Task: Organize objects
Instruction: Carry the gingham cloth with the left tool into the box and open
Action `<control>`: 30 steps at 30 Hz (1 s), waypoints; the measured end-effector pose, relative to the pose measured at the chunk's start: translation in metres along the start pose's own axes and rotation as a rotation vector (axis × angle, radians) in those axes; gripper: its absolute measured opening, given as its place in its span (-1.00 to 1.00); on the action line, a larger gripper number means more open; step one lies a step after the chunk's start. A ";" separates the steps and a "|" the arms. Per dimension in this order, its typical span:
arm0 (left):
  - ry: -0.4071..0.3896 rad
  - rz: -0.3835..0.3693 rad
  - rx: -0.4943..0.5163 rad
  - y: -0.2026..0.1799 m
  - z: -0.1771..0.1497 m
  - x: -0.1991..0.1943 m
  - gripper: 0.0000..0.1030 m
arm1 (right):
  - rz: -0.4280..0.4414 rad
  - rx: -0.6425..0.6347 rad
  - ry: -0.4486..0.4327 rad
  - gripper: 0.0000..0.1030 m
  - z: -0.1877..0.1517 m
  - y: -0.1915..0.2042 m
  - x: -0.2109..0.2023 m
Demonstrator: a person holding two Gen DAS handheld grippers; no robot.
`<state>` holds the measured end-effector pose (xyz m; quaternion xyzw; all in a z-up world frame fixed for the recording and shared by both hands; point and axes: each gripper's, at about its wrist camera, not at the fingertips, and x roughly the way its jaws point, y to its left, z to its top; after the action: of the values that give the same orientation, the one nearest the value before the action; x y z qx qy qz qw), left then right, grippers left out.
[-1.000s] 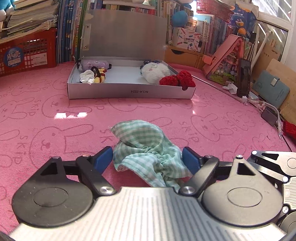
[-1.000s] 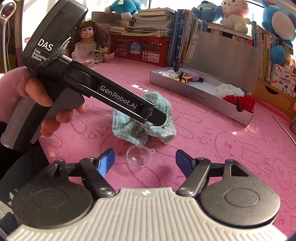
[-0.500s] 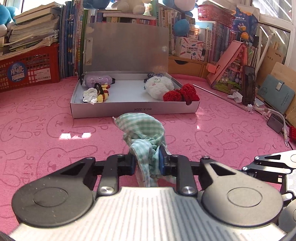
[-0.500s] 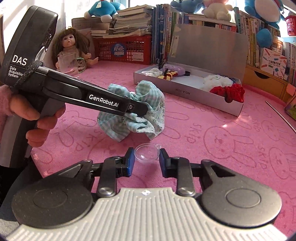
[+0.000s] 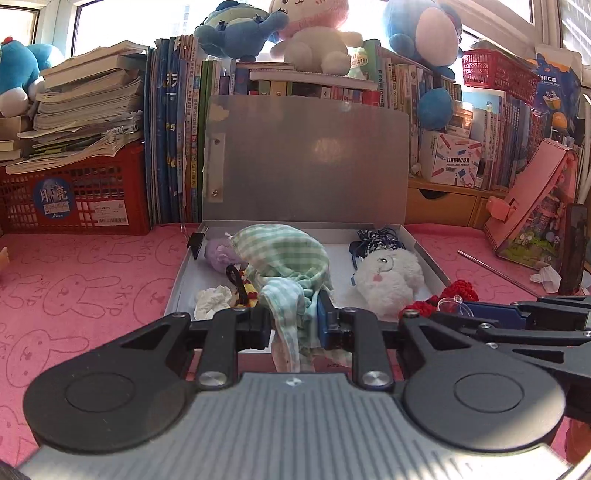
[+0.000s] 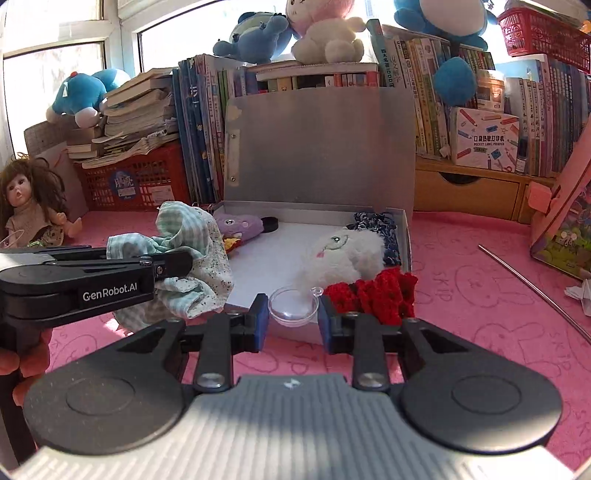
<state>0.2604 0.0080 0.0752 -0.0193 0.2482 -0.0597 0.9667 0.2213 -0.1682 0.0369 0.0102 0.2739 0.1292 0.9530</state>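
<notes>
Checked cloth [image 5: 291,266] pinched in left gripper [image 5: 293,325], (clear cup [image 6: 292,306] in right gripper [image 6: 291,319])

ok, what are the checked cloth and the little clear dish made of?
Checked cloth: soft woven fabric, probably cotton; it crumples and drapes from the left gripper. Clear dish in the right gripper: rigid transparent plastic, possibly glass; glossy, see-through, with a small rim tab.

Pink rabbit-print mat [image 5: 92,280] covered tabletop. Red crate [image 5: 74,195], stacked with loose papers, stood at back left beside row of upright books [image 5: 173,147]. Plush toys [image 5: 310,33] sat atop books. Long-haired doll [image 6: 33,206] sat at far left. Metal rod [image 6: 532,284] lay on mat at right.
</notes>
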 end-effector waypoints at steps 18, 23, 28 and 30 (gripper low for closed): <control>0.067 0.053 -0.002 0.013 -0.009 0.067 -0.24 | -0.063 -0.012 0.029 0.06 0.011 0.002 0.068; 0.044 0.043 -0.008 0.012 -0.009 0.049 0.37 | -0.056 0.000 0.010 0.29 0.011 0.003 0.058; 0.039 0.057 -0.034 0.014 -0.014 0.016 0.72 | -0.079 0.007 -0.030 0.43 0.006 0.001 0.033; 0.018 0.087 -0.023 0.013 -0.023 -0.001 0.87 | -0.086 0.012 -0.049 0.48 0.001 0.001 0.021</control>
<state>0.2504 0.0205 0.0549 -0.0194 0.2580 -0.0151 0.9658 0.2387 -0.1620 0.0270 0.0072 0.2513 0.0862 0.9640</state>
